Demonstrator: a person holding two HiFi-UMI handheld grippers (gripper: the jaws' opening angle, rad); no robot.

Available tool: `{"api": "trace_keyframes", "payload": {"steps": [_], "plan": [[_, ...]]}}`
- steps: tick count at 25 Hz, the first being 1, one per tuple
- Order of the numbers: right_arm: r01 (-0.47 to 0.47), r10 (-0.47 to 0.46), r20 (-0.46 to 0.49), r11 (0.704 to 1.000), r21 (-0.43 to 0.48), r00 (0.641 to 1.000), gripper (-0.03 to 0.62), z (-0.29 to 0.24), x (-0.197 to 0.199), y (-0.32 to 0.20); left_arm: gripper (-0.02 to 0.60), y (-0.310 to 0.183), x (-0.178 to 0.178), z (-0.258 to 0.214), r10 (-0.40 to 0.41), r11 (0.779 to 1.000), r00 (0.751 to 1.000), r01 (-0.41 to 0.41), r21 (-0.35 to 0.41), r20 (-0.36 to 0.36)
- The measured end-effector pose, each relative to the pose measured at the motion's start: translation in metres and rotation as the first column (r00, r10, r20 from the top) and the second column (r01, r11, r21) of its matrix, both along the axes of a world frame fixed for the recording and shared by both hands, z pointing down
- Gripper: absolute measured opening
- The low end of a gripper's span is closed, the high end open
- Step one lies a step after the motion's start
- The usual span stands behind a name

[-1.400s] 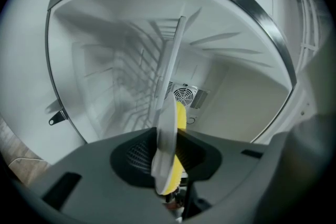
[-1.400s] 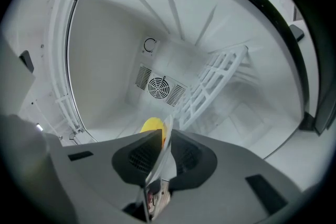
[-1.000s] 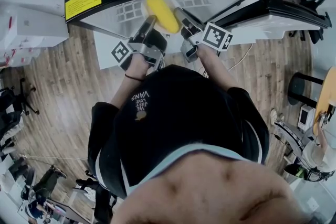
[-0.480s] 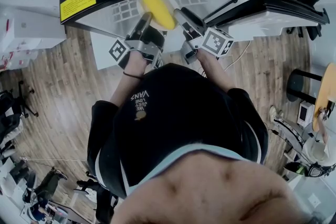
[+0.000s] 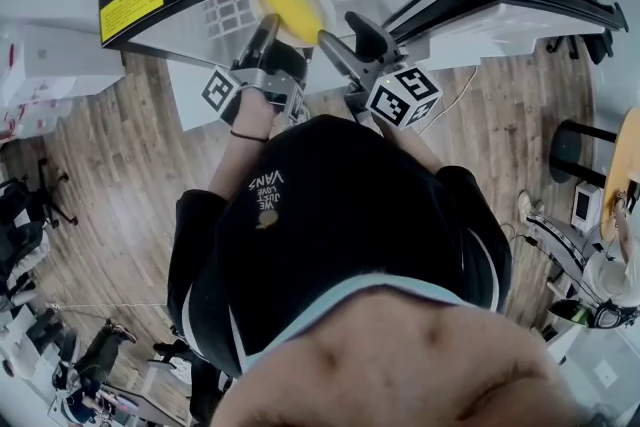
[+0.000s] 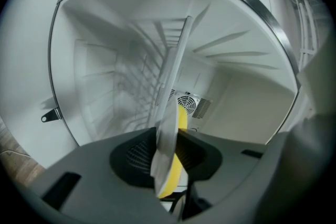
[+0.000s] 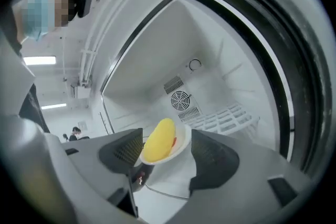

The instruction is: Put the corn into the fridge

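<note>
My left gripper (image 6: 169, 161) is clamped on the rim of the white plate (image 6: 164, 136) with the corn (image 7: 158, 140) lying on it, held up inside the open fridge (image 7: 210, 44). My right gripper (image 7: 166, 153) is opening, its pads off the plate.

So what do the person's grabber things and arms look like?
The left gripper and right gripper are dark grey, each with two long jaws and ribbed pads. Each carries a white cube printed with black square markers. The person wears a black short-sleeved T-shirt and a thin dark band on the left wrist.
</note>
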State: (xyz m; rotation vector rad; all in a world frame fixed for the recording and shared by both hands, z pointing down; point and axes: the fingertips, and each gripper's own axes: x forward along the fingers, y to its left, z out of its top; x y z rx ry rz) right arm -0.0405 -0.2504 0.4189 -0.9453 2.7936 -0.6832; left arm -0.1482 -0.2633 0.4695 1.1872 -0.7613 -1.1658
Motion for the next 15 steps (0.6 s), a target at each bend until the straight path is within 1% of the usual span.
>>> {"api": "trace_keyframes", "payload": {"steps": [3, 8, 15], "plan": [[0.021, -0.014, -0.089, 0.997, 0.078, 0.996, 0.284, 0.002, -0.006, 0.01, 0.084, 0.001, 0.0, -0.001, -0.006, 1.0, 1.0, 0.006, 0.0, -0.004], [0.037, 0.002, -0.208, 0.982, 0.185, 0.978, 0.284, 0.003, -0.012, 0.022, 0.086, 0.002, -0.002, 0.0, -0.014, 1.0, 1.0, 0.014, 0.001, -0.007], [0.074, -0.012, -0.293, 0.976, 0.204, 0.956, 0.284, 0.019, -0.017, 0.026, 0.086, 0.0, 0.0, 0.001, -0.016, 1.0, 1.0, 0.016, 0.011, -0.007]]}}
